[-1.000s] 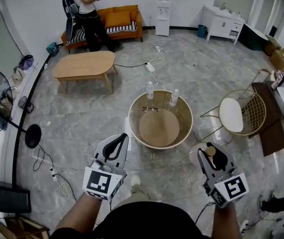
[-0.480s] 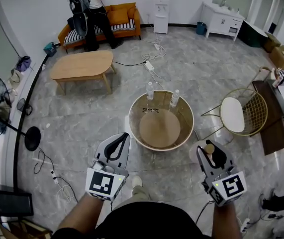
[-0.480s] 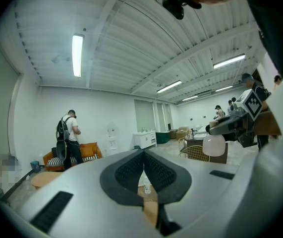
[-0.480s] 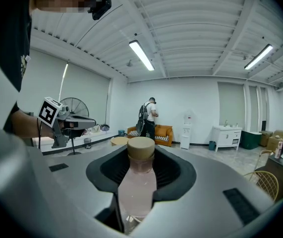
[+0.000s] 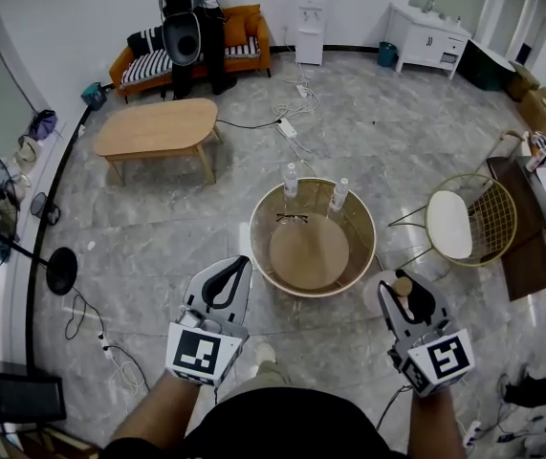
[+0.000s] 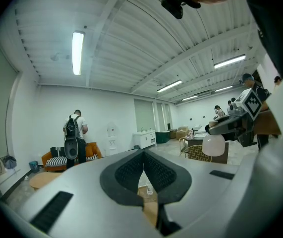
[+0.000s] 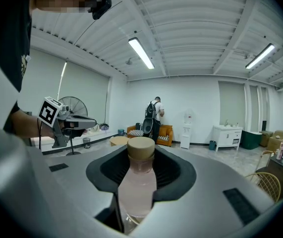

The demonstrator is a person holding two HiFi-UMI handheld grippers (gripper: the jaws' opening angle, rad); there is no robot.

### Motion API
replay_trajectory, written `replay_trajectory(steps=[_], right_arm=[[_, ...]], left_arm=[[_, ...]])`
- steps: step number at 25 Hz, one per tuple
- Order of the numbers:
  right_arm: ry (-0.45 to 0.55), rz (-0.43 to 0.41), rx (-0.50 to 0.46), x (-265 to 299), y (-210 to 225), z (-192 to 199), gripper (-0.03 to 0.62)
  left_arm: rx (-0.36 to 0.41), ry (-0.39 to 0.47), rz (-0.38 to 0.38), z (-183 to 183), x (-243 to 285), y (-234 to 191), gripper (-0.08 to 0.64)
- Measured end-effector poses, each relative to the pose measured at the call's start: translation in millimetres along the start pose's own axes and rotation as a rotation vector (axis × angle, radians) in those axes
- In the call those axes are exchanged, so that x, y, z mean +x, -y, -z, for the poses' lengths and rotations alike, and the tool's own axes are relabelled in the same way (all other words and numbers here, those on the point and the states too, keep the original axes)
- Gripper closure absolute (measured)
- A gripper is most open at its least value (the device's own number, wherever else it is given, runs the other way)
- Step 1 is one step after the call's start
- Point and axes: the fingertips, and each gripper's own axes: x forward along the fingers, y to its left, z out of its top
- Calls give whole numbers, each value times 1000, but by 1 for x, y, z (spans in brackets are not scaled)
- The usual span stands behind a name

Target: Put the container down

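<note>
Between R claw [image 7: 141, 153] pads: capped bottle [image 7: 138, 185], gripped upright.
Bottle = clear w/ pale pinkish liquid & tan cap, clamped by both pads, cap poking just above them; held up off the floor [image 5: 158, 228], resting on no surface. L claw [image 6: 143, 155] closed on itself, pads touching, nothing btw them; it sits about level w/ R claw, well apart to its left. Ahead of both claws, roughly btw them, stands a round worktop [image 5: 354, 220] w/ gold wire rim; at its far edge 2 water bottles [image 5: 291, 180] upright, a pair of glasses [image 5: 292, 219] just nearer the claws. Ahead-right of R claw: gold wire chair [image 5: 483, 220] w/ white seat. Far ahead of L claw a person [image 5: 191, 17] stands at an orange sofa [image 5: 249, 27].
</note>
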Motion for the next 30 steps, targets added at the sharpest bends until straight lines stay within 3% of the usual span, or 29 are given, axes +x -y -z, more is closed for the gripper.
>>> replay_trajectory(steps=[5, 12, 24, 30], right_arm=[[-54, -15, 8, 19, -6, 3, 445], [-40, -6, -4, 53, -20, -14, 445], [-74, 55, -2, 101, -39, -20, 445], [-100, 65, -17, 100, -46, -29, 446]], left_arm=[[-1, 17, 11, -3, 10, -22, 545], [2, 22, 17, 2, 17, -65, 545], [-44, 42, 111, 25, 51, -110, 545], [-65, 48, 158, 25, 59, -112, 545]])
